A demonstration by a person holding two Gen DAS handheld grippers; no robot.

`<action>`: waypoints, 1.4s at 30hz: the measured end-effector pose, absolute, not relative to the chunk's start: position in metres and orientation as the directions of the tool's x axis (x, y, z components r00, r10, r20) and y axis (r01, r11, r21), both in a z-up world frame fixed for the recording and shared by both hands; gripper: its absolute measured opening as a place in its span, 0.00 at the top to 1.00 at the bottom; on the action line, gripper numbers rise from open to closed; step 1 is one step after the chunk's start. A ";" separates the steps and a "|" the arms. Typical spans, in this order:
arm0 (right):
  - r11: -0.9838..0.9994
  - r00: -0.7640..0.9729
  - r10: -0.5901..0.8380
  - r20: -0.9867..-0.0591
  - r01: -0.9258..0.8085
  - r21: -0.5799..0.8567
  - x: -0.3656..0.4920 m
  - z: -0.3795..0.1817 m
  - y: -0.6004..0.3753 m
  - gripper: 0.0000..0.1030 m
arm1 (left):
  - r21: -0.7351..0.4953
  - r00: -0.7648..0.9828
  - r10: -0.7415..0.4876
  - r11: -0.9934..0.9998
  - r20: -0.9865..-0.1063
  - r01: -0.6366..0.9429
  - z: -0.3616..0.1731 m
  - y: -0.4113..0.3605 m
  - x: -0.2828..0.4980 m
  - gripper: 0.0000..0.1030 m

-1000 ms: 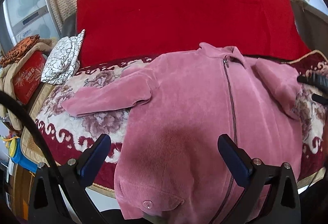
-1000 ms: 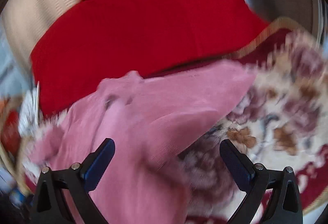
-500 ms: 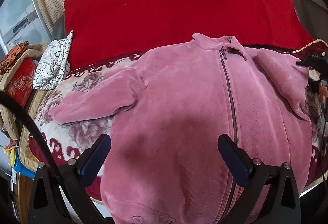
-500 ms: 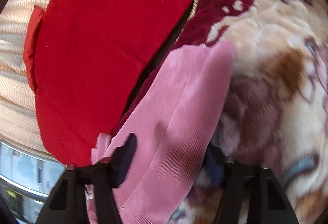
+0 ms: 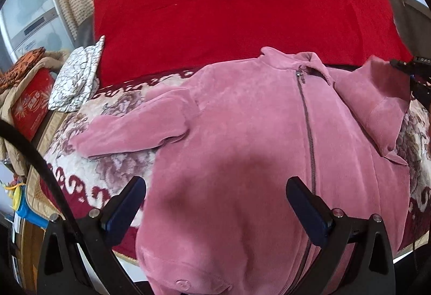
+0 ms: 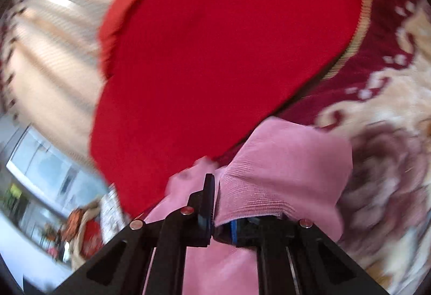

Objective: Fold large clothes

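Pink corduroy zip-front jacket (image 5: pixel 256 146) lies spread on the floral red-and-cream bed cover (image 5: pixel 107 168), hem hanging over its near edge. The right hand-held gripper (image 6: pixel 215 203), jaws just closed, clamps the jacket's right sleeve cuff (image 6: pixel 282 173); the left hand-held gripper (image 5: pixel 215 208) hovers apart over the body. Likely sleeve-folding; next, carry the cuff across the chest.

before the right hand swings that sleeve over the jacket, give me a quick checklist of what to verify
1. Right gripper clamped on the sleeve cuff: ok; its jaws have just been closing, with pink fabric between them.
2. Left gripper free: ok, open above the pink jacket, holding nothing.
3. Jacket body flat, zip closed: ok.
4. Other sleeve spread out on the floral blanket: ok, not yet folded.
5. Grip catches one layer only: cannot tell.
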State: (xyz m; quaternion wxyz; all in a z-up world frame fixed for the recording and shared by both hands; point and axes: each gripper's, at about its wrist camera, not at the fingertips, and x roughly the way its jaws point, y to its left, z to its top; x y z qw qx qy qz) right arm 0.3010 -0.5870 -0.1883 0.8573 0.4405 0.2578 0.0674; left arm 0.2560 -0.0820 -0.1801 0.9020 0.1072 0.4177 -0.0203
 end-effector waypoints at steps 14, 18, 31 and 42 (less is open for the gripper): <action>0.579 0.554 0.699 -0.452 -0.068 0.812 0.284 -0.214 -0.402 0.77 | 0.155 0.649 0.066 0.985 -0.758 0.081 -0.174 -0.041 0.234 0.00; 0.430 0.542 0.774 -0.326 -0.074 0.900 0.263 -0.219 -0.401 0.08 | 0.140 0.641 0.020 0.980 -0.767 0.138 -0.173 -0.052 0.233 0.00; 0.271 0.778 0.614 -0.133 -0.049 0.961 0.242 -0.212 -0.491 0.16 | -0.085 0.556 -0.234 0.956 -0.797 0.280 -0.180 -0.122 0.247 0.00; 0.168 0.802 0.544 -0.248 0.186 0.968 0.254 -0.266 -0.521 0.53 | -0.074 0.614 -0.262 0.946 -0.744 0.314 -0.184 -0.182 0.262 0.11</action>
